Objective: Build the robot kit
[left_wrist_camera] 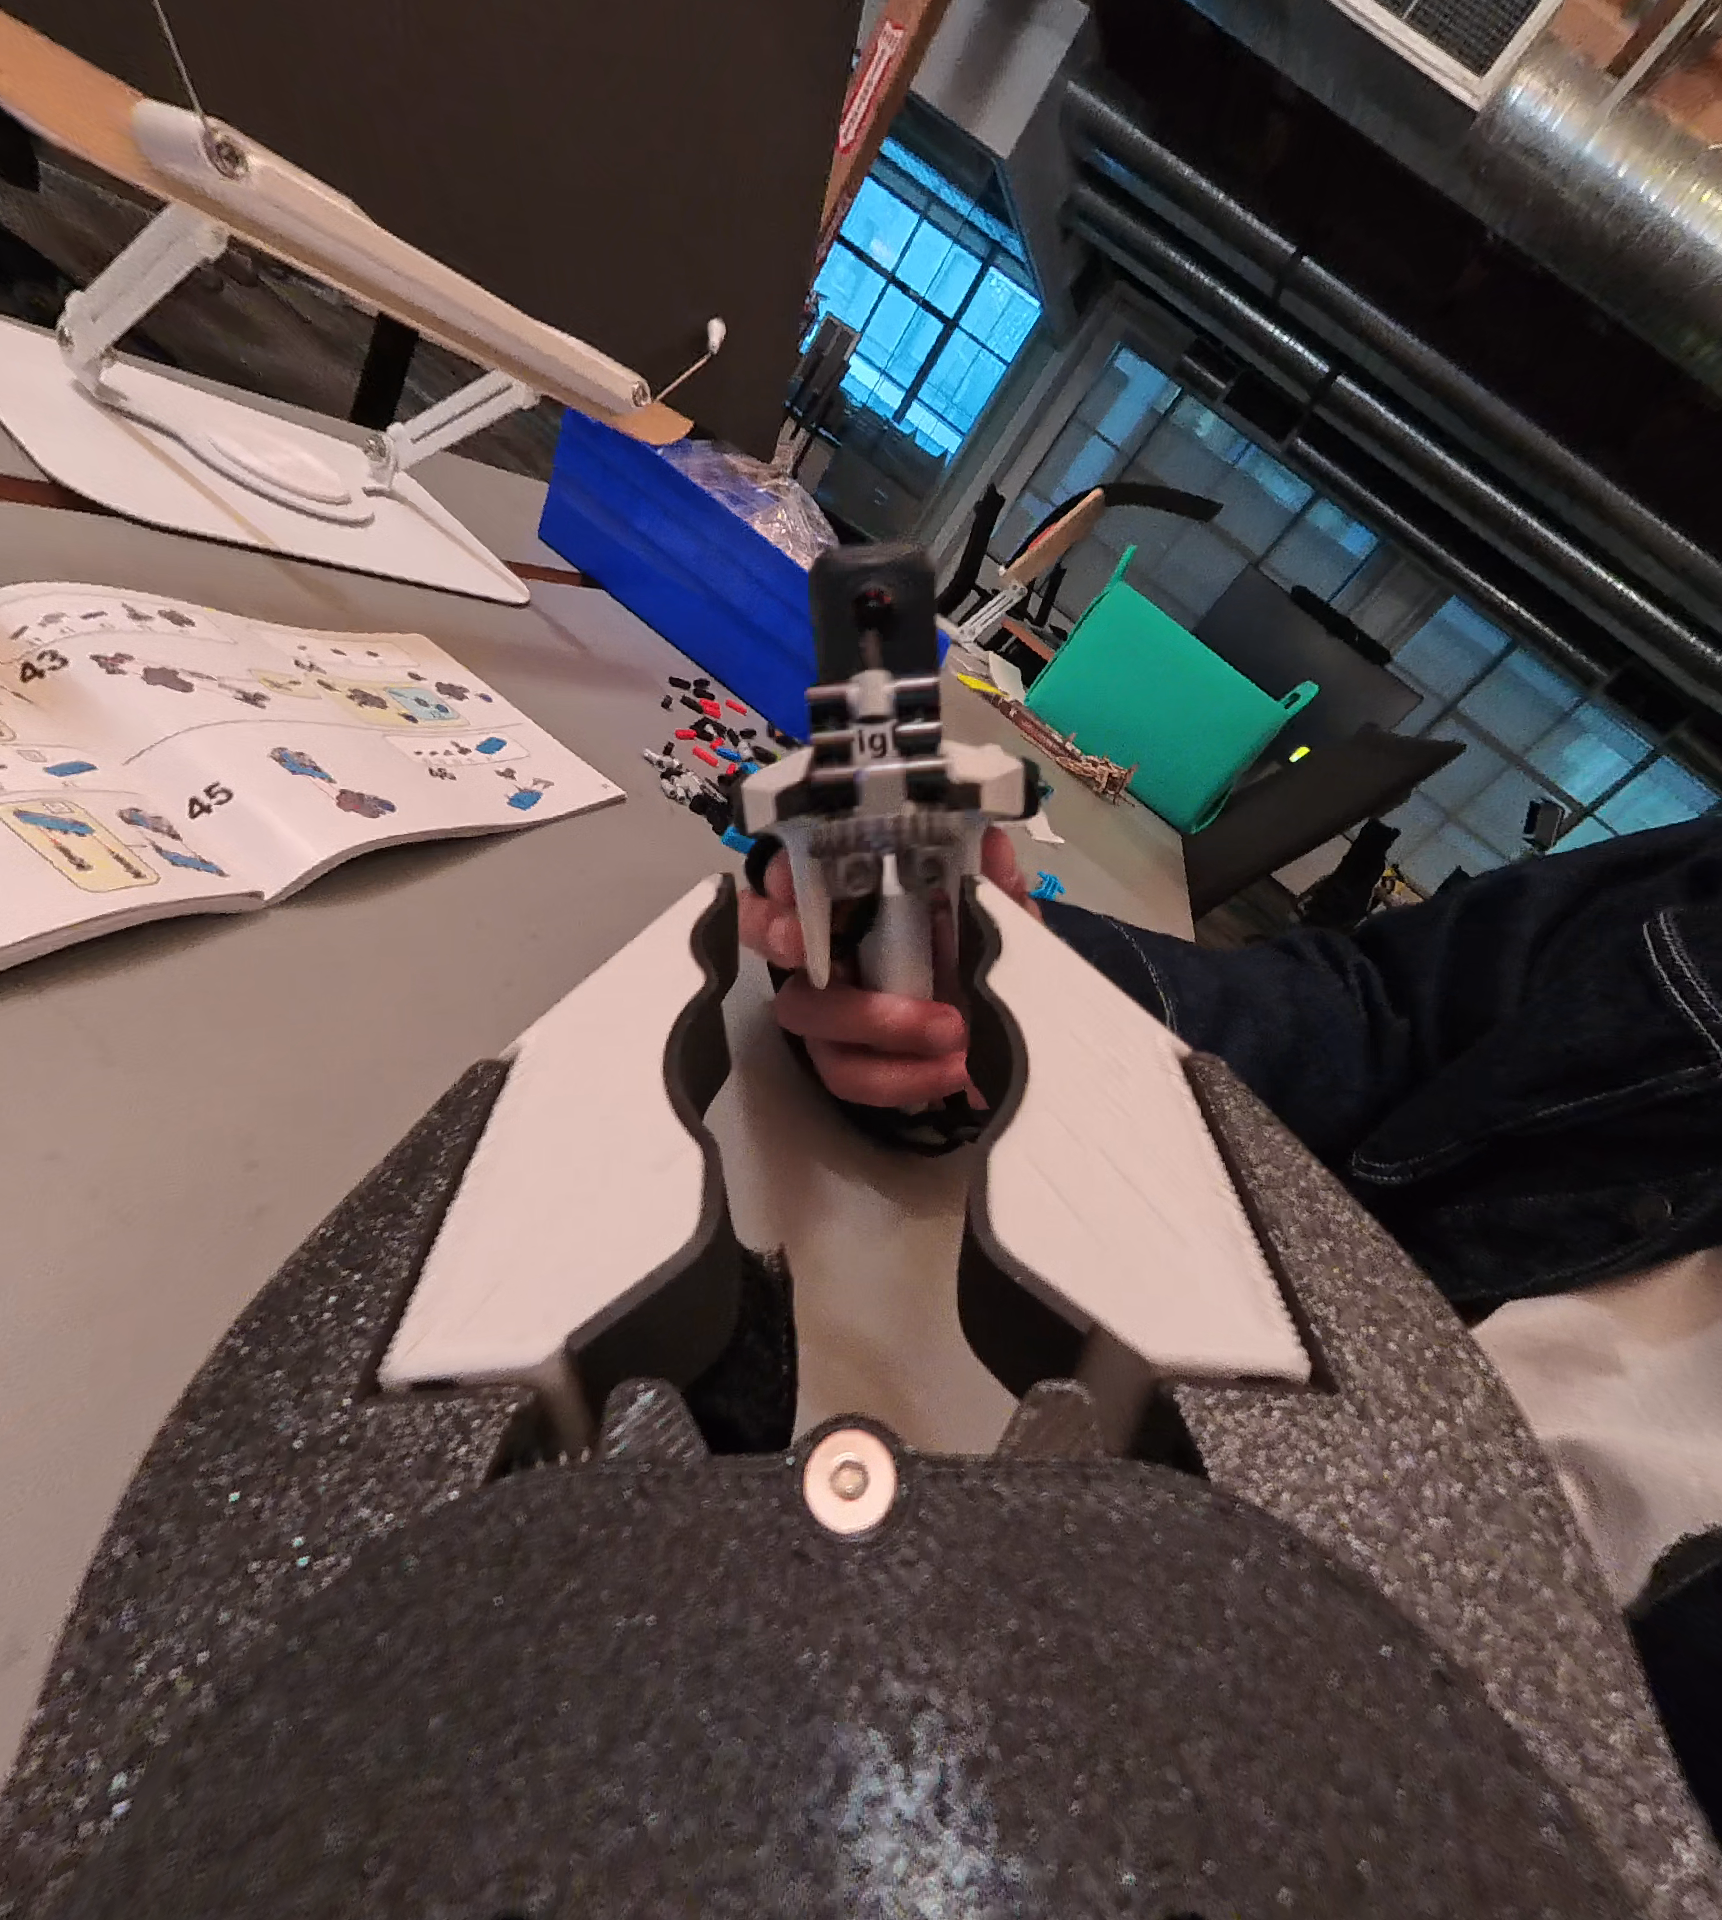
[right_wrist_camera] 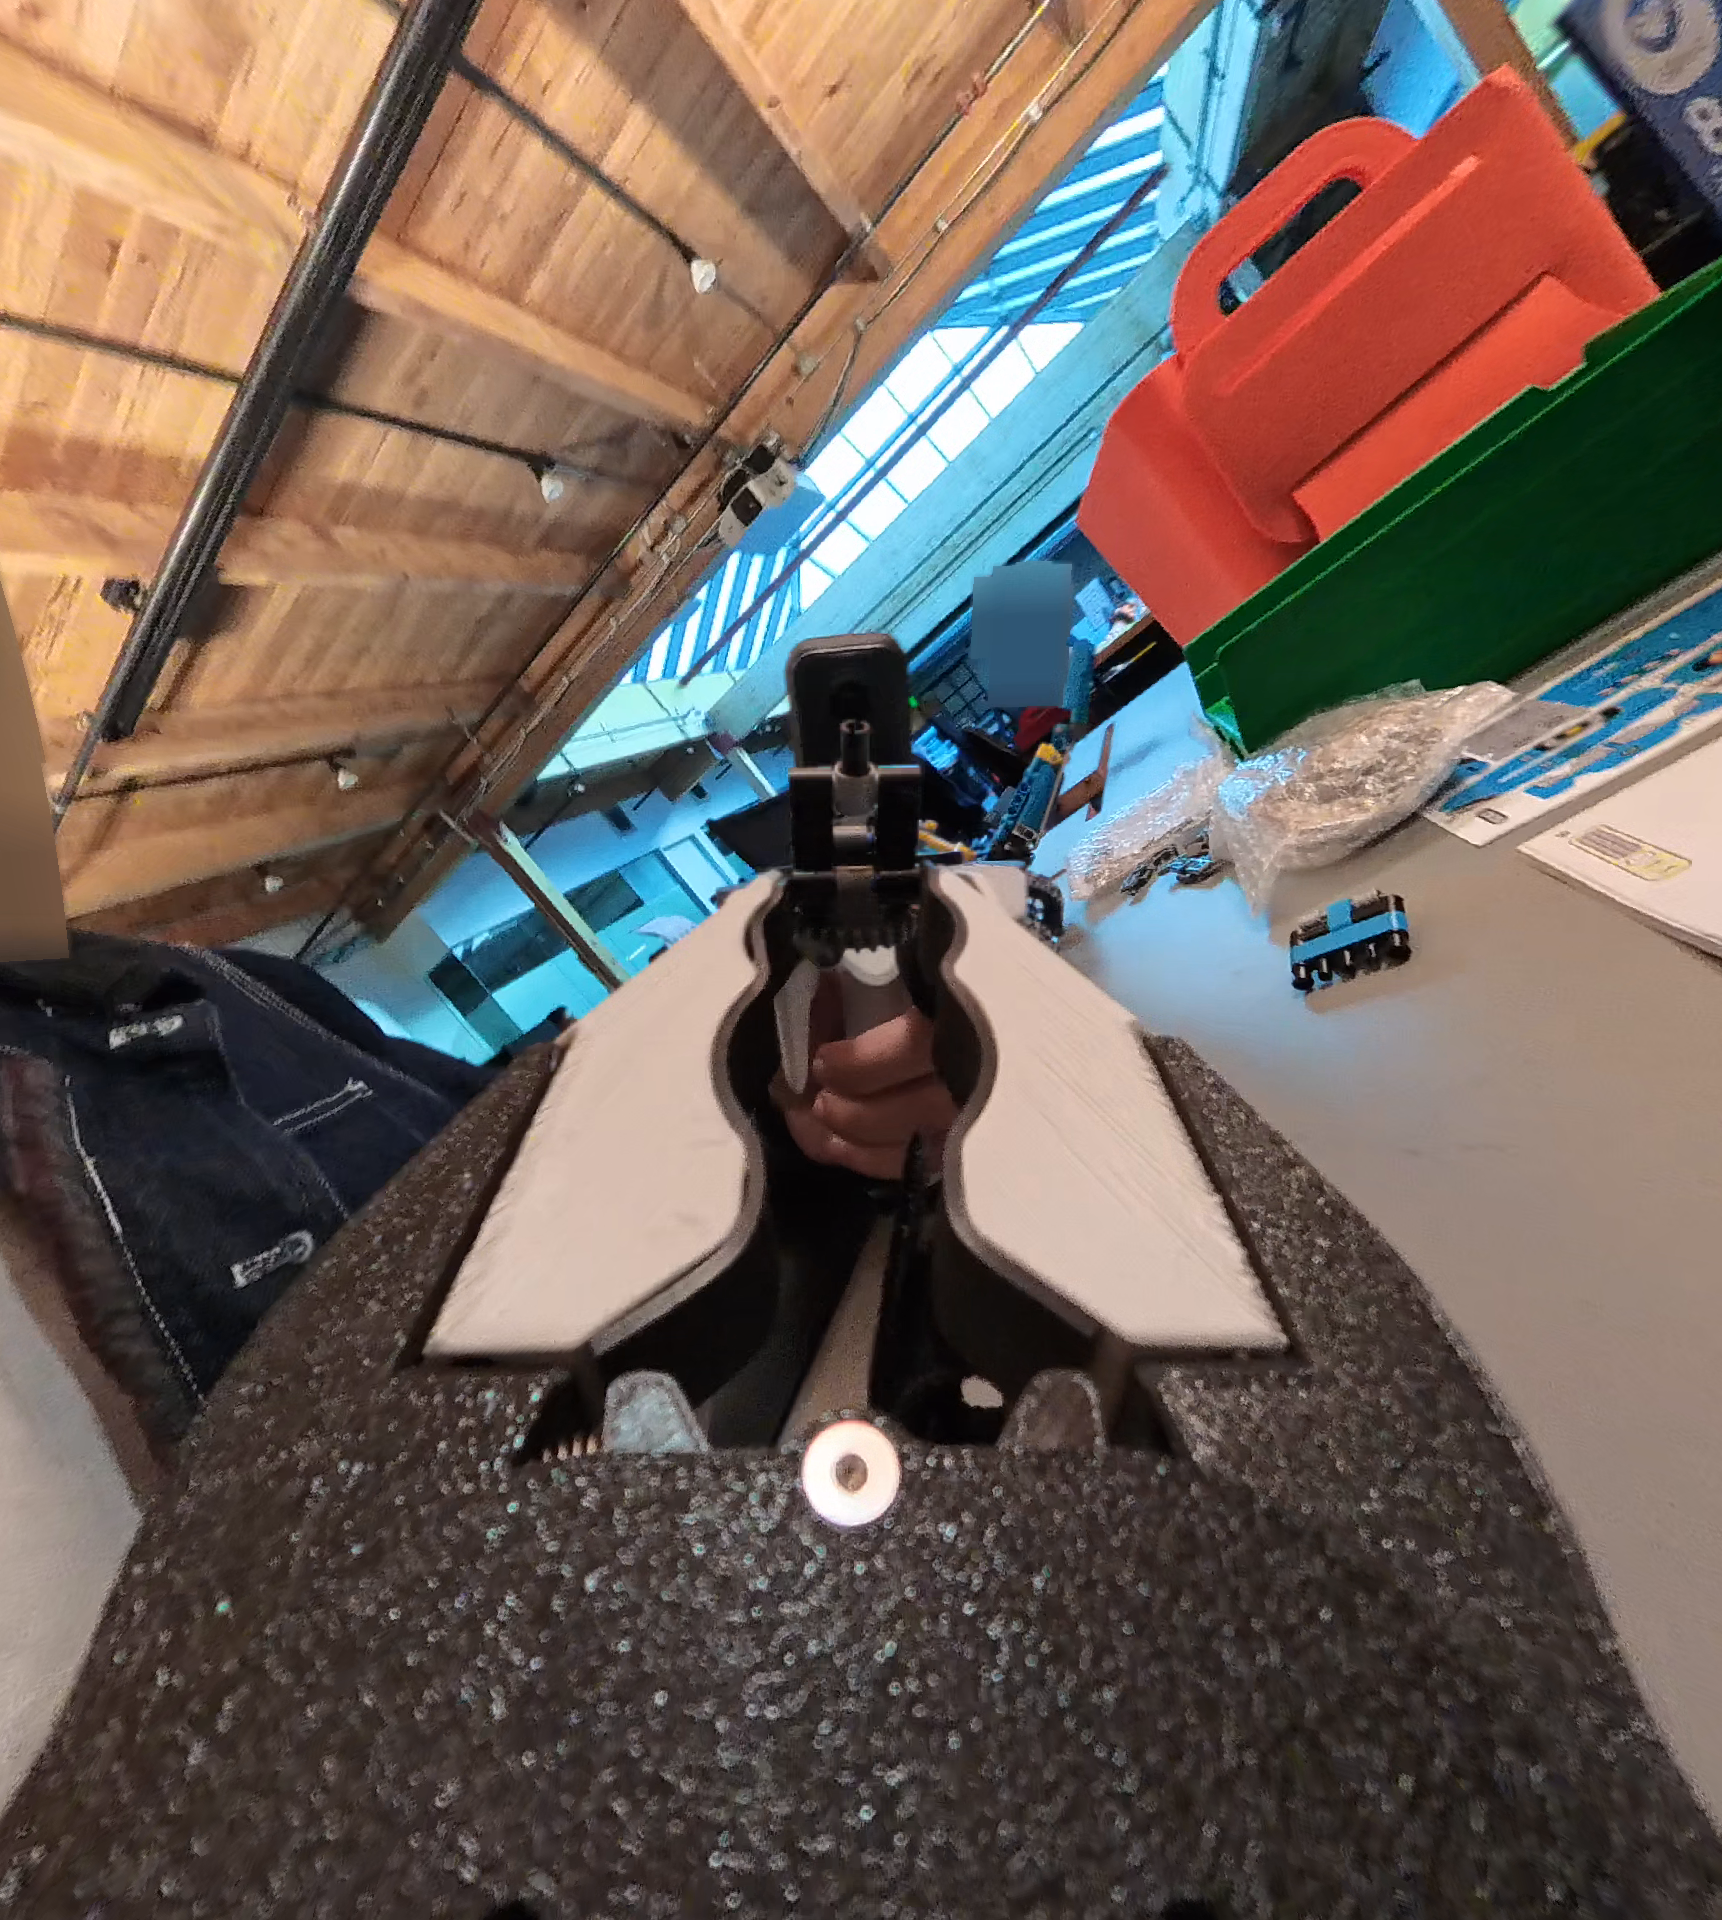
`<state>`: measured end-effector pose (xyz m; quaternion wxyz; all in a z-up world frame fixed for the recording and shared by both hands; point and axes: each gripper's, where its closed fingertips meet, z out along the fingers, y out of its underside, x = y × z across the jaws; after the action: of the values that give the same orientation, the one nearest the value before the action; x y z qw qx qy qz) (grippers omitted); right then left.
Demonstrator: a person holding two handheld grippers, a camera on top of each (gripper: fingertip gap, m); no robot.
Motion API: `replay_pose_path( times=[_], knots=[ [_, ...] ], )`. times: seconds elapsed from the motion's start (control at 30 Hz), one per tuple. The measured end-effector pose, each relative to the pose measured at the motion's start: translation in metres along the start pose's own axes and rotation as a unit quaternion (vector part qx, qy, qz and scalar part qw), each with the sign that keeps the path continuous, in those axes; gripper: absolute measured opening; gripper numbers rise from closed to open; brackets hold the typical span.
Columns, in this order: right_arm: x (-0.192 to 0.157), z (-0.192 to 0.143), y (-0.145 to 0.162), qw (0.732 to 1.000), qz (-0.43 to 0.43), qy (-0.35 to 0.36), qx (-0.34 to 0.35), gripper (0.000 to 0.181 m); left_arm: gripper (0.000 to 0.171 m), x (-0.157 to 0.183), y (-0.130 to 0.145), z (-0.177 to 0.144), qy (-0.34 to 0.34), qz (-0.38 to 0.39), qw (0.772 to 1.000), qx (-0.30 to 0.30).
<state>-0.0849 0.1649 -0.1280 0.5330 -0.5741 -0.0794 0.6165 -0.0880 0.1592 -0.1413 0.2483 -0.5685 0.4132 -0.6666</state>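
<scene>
brick assembly (right_wrist_camera: 852, 831) pinched by right hand-held gripper (right_wrist_camera: 855, 894), left hand-held gripper (left_wrist_camera: 852, 904) spread facing it, instruction booklet (left_wrist_camera: 213, 748) on table (left_wrist_camera: 213, 1143) beside

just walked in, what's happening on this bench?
A person holds two tools nose to nose above the grey table. The right tool appears closed on a small black-and-grey brick assembly; the left tool faces it, grip unclear. An open instruction booklet and loose small parts lie on the table.
</scene>
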Motion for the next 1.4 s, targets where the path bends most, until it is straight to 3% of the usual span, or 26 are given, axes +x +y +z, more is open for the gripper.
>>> replay_pose_path(
  times=[0.13, 0.4, 0.67, 0.77, 0.87, 1.0, 1.1, 1.2, 1.27, 1.4],
  knots=[
    [0.004, 0.000, -0.002, 1.000, -0.009, 0.020, 0.009, 0.024, 0.024, 0.003, -0.003, 0.004, -0.012, 0.039, 0.999, 0.007],
    [0.013, -0.008, -0.005, 0.999, 0.025, 0.039, 0.016, 0.024, 0.028, -0.005, -0.012, 0.012, -0.018, 0.010, 0.999, 0.029],
    [0.025, -0.016, -0.006, 0.996, 0.070, 0.050, -0.003, 0.024, 0.024, -0.019, -0.007, 0.019, -0.043, 0.067, 0.997, -0.006],
    [0.039, -0.029, -0.009, 0.993, 0.039, 0.107, -0.025, 0.034, 0.024, -0.034, -0.001, 0.020, -0.074, 0.081, 0.993, -0.036],
    [0.075, -0.068, -0.015, 0.961, -0.030, 0.266, -0.075, 0.036, 0.024, -0.067, 0.012, 0.012, -0.141, 0.099, 0.980, -0.099],
    [0.115, -0.121, -0.027, 0.862, -0.163, 0.452, -0.163, 0.040, 0.024, -0.103, 0.030, -0.001, -0.204, 0.108, 0.958, -0.171],
    [0.130, -0.136, -0.035, 0.805, -0.218, 0.515, -0.197, 0.041, 0.024, -0.101, 0.034, 0.000, -0.191, 0.091, 0.961, -0.176],
    [0.135, -0.144, -0.041, 0.803, -0.212, 0.528, -0.178, 0.042, 0.024, -0.101, 0.042, -0.005, -0.199, 0.100, 0.954, -0.203],
    [0.146, -0.155, -0.035, 0.794, -0.191, 0.545, -0.192, 0.052, 0.024, -0.103, 0.049, -0.009, -0.206, 0.110, 0.947, -0.221],
    [0.147, -0.154, -0.034, 0.804, -0.176, 0.535, -0.190, 0.051, 0.024, -0.097, 0.051, -0.006, -0.182, 0.091, 0.955, -0.217]
  ],
)
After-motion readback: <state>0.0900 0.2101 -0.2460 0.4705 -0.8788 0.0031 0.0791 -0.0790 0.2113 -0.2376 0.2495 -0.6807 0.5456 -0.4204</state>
